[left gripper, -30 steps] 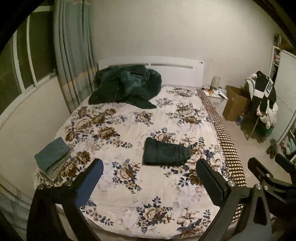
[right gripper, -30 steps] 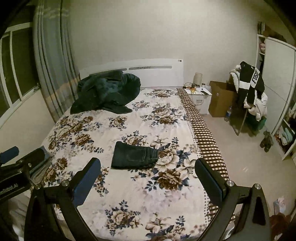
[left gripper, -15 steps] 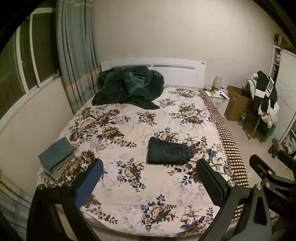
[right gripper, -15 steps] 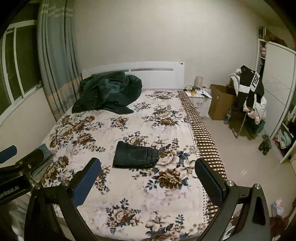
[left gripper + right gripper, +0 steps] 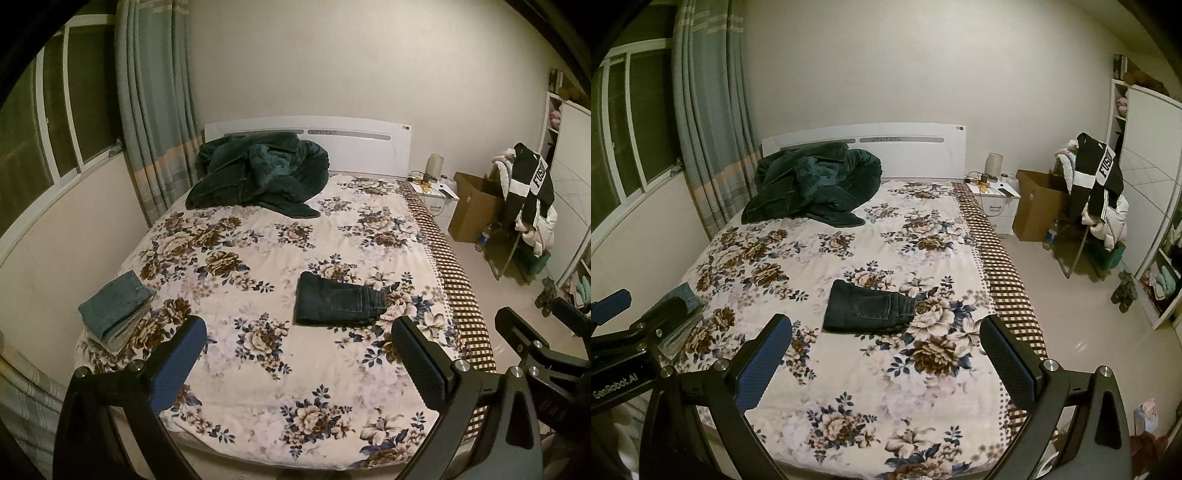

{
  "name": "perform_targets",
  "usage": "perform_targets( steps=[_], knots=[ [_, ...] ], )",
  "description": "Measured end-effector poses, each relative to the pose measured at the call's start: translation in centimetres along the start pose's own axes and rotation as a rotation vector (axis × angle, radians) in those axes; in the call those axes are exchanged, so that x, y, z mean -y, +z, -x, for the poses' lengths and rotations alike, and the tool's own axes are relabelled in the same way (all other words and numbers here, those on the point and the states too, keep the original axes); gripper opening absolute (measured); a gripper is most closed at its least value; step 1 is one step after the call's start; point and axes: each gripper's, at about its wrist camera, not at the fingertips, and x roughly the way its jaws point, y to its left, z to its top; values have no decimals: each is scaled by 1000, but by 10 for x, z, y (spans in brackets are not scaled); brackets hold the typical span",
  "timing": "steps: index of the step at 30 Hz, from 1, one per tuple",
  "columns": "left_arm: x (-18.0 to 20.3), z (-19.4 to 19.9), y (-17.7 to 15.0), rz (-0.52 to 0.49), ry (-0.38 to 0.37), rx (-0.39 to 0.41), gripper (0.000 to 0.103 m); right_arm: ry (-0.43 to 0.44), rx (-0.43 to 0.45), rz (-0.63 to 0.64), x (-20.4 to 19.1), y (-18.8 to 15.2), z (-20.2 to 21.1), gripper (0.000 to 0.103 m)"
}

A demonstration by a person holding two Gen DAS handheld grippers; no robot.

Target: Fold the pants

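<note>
The dark jeans (image 5: 338,303) lie folded in a small, neat block near the middle of the bed (image 5: 258,376), a bit toward the foot end and the checked side. They look done, so the folding job seems finished or close to it. Jeans cloth is thick and a bit stiff, so the block should feel heavy for its size and keep its shape. It is not slippery and it will not break. A good place to take hold would be the two short ends, one tool on each, so the layers do not slide open. The left gripper (image 5: 299,354) is spread wide and holds nothing. The right gripper (image 5: 886,350) is spread wide too, and it is empty. Both hang over the foot of the bed, well apart from the jeans. There is lots of flat, flowery blanket around the jeans to move in. A stack of folded blue-gray clothes (image 5: 114,308) sits at the left corner, close to the edge. A big dark green blanket (image 5: 258,170) is heaped by the white headboard (image 5: 362,147), far away. The checked edge (image 5: 458,280) drops to the floor on the right.
</note>
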Motion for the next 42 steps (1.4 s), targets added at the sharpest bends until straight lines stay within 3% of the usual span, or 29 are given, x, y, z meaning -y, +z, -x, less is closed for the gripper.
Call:
perform_targets(
  steps=[42],
  knots=[
    [2,7,-11,5,32,-4,102,-1,-3,-1,0,-7,4,103]
  ],
)
